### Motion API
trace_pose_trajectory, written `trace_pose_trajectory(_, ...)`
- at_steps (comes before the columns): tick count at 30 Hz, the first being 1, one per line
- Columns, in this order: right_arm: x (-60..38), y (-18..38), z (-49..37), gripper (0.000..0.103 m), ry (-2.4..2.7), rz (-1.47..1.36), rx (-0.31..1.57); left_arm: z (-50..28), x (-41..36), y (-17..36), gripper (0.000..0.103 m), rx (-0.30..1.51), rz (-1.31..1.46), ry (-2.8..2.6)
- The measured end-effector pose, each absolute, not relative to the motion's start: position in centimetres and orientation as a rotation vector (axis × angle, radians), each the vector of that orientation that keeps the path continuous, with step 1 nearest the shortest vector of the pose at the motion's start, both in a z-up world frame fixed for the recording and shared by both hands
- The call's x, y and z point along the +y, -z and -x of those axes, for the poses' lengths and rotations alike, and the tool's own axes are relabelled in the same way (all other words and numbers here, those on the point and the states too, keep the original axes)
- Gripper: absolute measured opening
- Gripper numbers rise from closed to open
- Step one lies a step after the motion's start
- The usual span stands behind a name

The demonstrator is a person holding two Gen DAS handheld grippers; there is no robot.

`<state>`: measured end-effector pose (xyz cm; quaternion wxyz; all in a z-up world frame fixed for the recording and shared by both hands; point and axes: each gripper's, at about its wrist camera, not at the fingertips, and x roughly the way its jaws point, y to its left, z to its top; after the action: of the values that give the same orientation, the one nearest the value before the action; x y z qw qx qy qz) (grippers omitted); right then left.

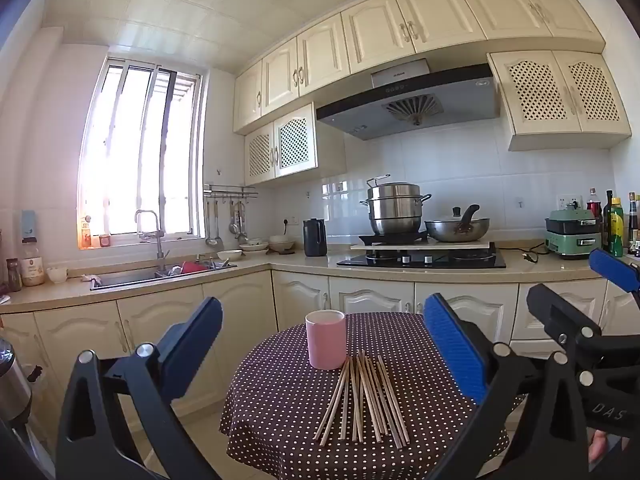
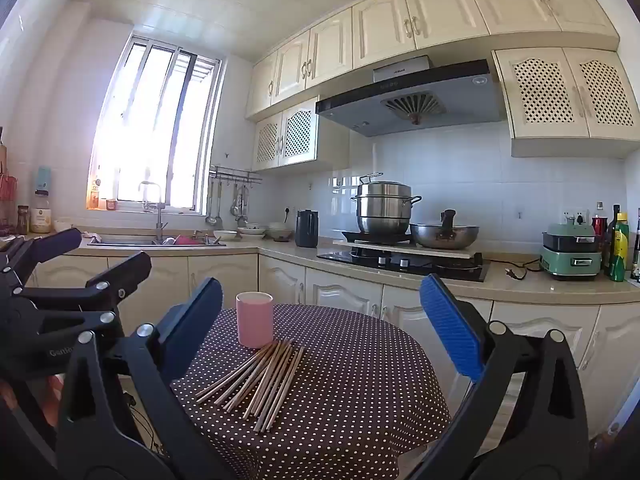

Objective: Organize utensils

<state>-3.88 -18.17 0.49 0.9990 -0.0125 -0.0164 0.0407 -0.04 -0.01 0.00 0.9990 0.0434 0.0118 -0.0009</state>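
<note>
Chopsticks [image 1: 362,398] lie loose in a fanned pile on the round polka-dot counter [image 1: 440,360], their far tips touching or just beside the foot of the pink cup [image 1: 325,339], which stands upright toward the far edge. Nothing has been lifted yet; both pairs of tongs hover level short of the near edge, jaws spread wide and empty.

The step in hand looks like a first pick from the pile. It would go best by taking one stick, or a neat few, from the outer side of the fan, closing across the shafts near their middle so they do not swing when raised. The sticks overlap, so a grab into the centre may drag neighbours toward the counter's edge. The cup is light-looking and close; bracing it with the other tongs before dropping sticks in seems wise.

From the left tongs [image 1: 322,344] the pile sits nearly straight ahead, with the right tongs [image 1: 568,280] showing at the right side and a fingertip low in that corner. From the right tongs [image 2: 320,320] the pile and cup lie off to the left, the bare right half of the counter shows, and the left tongs [image 2: 84,254] appear at the left.
</note>
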Motion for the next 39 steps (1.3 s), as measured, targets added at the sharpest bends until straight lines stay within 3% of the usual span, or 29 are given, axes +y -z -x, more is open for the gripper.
trace_pose_trajectory(39,-18.0,-0.5,4.1,0.097,-0.087,0.025,-0.032,0.7,0.8,-0.4,0.099,0.017,-0.082,-0.006)
